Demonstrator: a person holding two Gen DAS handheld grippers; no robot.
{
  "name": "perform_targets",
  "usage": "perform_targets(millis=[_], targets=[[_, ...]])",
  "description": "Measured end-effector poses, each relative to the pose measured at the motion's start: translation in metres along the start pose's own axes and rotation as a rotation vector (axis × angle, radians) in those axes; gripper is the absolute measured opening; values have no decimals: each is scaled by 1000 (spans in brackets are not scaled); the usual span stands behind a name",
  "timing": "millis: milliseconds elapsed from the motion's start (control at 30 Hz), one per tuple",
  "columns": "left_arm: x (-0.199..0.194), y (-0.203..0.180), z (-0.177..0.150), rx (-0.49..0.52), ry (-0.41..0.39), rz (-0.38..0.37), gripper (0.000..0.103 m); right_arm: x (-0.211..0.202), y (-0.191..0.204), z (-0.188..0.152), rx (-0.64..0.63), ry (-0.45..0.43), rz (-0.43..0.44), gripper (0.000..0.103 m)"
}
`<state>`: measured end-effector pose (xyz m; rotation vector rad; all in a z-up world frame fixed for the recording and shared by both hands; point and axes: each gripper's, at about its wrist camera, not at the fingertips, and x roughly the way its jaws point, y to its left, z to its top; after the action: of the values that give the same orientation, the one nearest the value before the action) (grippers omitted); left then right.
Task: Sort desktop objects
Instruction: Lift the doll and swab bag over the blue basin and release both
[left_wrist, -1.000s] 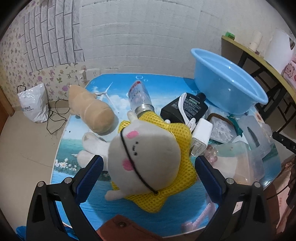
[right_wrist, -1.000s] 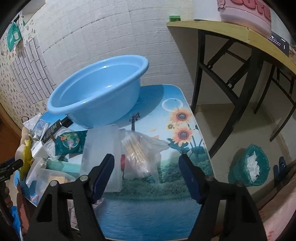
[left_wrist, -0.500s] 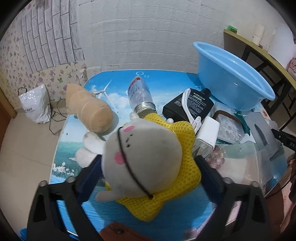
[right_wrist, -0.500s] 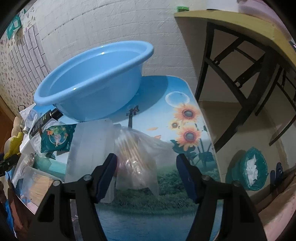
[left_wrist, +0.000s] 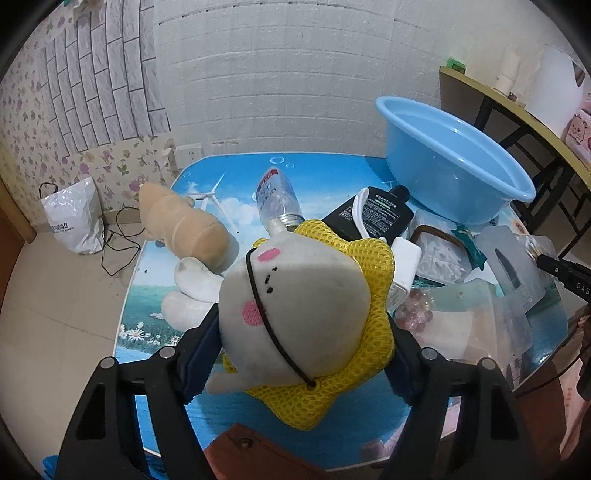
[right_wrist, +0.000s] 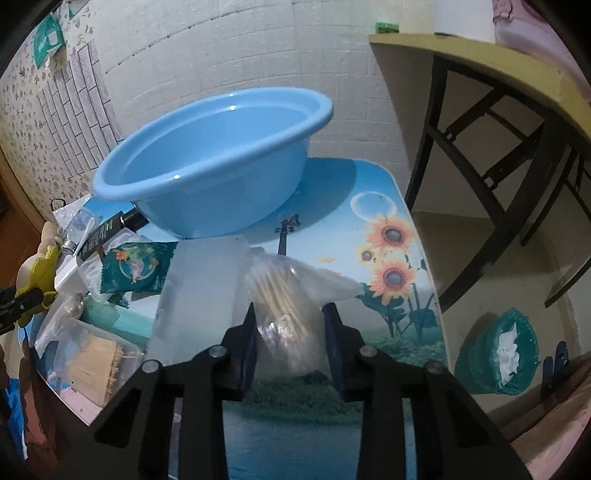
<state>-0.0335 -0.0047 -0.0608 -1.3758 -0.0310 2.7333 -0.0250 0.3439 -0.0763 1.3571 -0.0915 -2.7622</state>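
Left gripper: jaws closing on plush toy at table's near edge; soft body may squirm free. Right gripper: jaws closing on bag of sticks beside blue basin; slick film may slip.

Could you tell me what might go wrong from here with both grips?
1. The right gripper is closing on a thin bag of sticks; the film may slip or tear.
2. The left gripper is closing on the plush; it leans on the bottle, which could roll.
3. The basin sits tilted on clutter and may slide.
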Motion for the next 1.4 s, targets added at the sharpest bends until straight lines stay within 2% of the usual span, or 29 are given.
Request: perform_targets(millis=[200,633,700,800,900,1233,1333,1400], targets=[[-6,-1,-5,7,-3,4,77,-12,-1,-2,-13,-17,-34,32],[-6,6,-29,18,46,39,79,-21,-10,-21,-6,3,-59,33],[-6,7,-29,13,44,32,80,-19,-9,-21,-3,10,-56,35],[-4,7,-28,16,45,31,84,-16,-6,-21,-12,18,-55,51],[-1,7,-29,23,48,41,87,-15,-4,-22,-19,24,-51,57],[13,5,-31,44,38,70,95,1,-2,-27,-37,67,-79,58],[14,3,-32,64,29,91,94,5,-1,-27,-45,73,-90,58],[11,5,-32,58,16,97,85,8,-2,-27,-41,75,-95,57]])
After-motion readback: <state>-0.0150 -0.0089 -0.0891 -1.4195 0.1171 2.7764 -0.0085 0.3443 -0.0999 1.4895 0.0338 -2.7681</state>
